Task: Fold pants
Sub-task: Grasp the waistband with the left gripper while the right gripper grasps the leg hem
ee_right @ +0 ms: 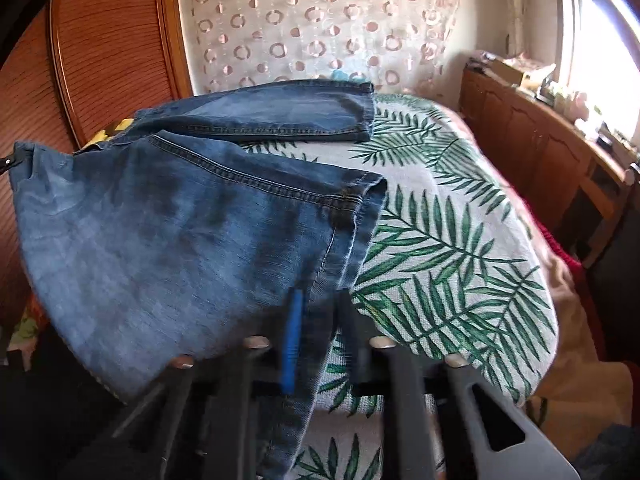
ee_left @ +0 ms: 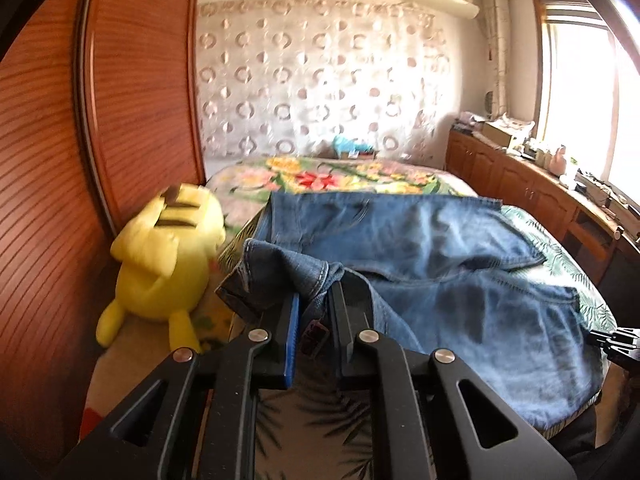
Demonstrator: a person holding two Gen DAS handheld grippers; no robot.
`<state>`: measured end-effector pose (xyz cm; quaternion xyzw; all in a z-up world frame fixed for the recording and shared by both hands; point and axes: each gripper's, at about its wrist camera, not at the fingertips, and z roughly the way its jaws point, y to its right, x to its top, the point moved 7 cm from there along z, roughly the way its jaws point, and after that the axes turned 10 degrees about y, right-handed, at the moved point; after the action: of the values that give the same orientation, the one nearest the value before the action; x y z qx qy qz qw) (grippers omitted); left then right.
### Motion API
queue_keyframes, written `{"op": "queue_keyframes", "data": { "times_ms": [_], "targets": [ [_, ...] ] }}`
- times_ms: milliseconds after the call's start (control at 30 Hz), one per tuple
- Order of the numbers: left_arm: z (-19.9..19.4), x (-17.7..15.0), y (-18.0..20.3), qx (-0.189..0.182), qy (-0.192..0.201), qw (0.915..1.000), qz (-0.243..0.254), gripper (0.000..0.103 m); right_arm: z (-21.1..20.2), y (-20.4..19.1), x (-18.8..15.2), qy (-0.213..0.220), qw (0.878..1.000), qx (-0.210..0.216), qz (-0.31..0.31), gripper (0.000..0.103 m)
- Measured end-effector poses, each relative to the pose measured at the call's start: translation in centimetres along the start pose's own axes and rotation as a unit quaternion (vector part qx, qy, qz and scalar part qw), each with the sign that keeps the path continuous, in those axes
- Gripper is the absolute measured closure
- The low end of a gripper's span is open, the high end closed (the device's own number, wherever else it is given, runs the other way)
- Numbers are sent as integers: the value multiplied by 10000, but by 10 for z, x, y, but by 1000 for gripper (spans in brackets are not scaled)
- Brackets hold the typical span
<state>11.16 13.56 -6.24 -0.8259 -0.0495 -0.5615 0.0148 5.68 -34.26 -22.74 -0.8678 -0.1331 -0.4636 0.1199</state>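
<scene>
Blue denim jeans (ee_left: 420,248) lie across a leaf-print bedspread (ee_right: 460,240), legs running away from me toward the far side of the bed, their hems (ee_right: 366,108) on the right as my right camera sees them. My left gripper (ee_left: 314,308) has its jaws drawn narrow on a bunched edge of the denim, at what looks like the waistband end, and that corner stands raised off the bed. My right gripper (ee_right: 320,308) has its jaws pinched on the near leg's edge just short of its hem, cloth draping over the fingers. Both grips sit at the near side of the garment, so the long axis runs left to right between my two hands; I judge the coming fold will carry this near edge over the far leg. A yellow plush toy (ee_left: 168,264) sits just beside the jeans on the left, against a wooden wardrobe (ee_left: 100,120). A circle-patterned curtain (ee_left: 320,72), a low wooden cabinet (ee_left: 520,184) and a bright window (ee_left: 580,88) close the room.
</scene>
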Motion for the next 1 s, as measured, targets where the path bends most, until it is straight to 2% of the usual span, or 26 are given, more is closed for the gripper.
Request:
{"op": "queue_keyframes", "data": {
  "times_ms": [67,267,433,567,767,867,1000],
  "targets": [
    [-1,12,9,-69,120,9999,46,89,-3,2,8,47,9999,94,-35,98],
    [2,36,26,-217,301,9991,180,89,-22,-4,56,567,9976,260,-316,99],
    [6,47,34,-315,388,9985,219,89,-6,-23,84,760,9945,453,-564,99],
    [8,48,40,-387,406,9981,265,89,26,-38,78,522,9940,540,-794,99],
    [16,47,50,-453,392,9977,303,89,48,-28,49,91,9955,547,-771,99],
    [21,51,56,-499,400,9975,296,89,43,-18,47,52,9969,375,-696,87],
    [27,58,63,-526,433,9971,332,89,18,-4,52,230,9980,228,-537,60]
  ]
}}
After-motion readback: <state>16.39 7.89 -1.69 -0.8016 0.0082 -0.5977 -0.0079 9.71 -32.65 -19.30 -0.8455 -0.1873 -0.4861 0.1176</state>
